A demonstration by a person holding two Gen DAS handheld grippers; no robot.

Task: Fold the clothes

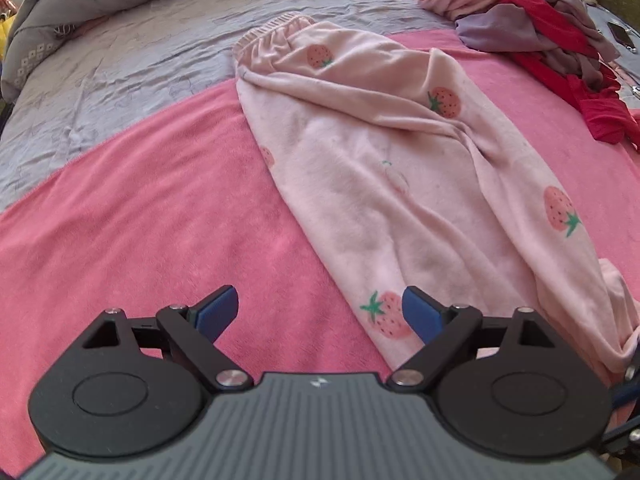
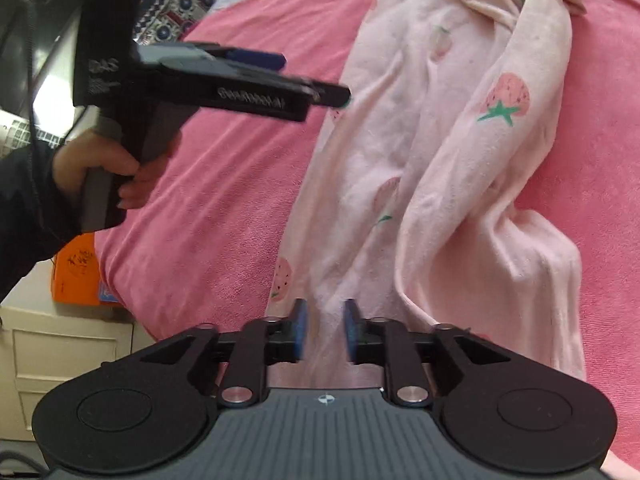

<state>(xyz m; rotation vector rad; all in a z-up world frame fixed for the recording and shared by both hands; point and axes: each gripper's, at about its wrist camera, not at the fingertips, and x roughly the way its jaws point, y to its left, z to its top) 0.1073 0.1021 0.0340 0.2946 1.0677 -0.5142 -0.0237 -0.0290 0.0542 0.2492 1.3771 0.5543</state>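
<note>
- Trousers (image 1: 384, 184) lay lengthwise on the bed (image 1: 132, 216), near its front edge.
- Left tongs (image 1: 320, 312) gaped, empty.
- Right tongs (image 2: 323, 330) stood parted around the hem, pads clear; loose fabric could slip and bunch.

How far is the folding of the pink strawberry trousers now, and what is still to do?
Done: the strawberry trousers lie lengthwise on the pink blanket, one leg over the other. In hand: nothing is gripped; the left tongs hang wide open and the right tongs stand open above the fabric. Left: the crosswise folds, then the heap of clothes.
</note>
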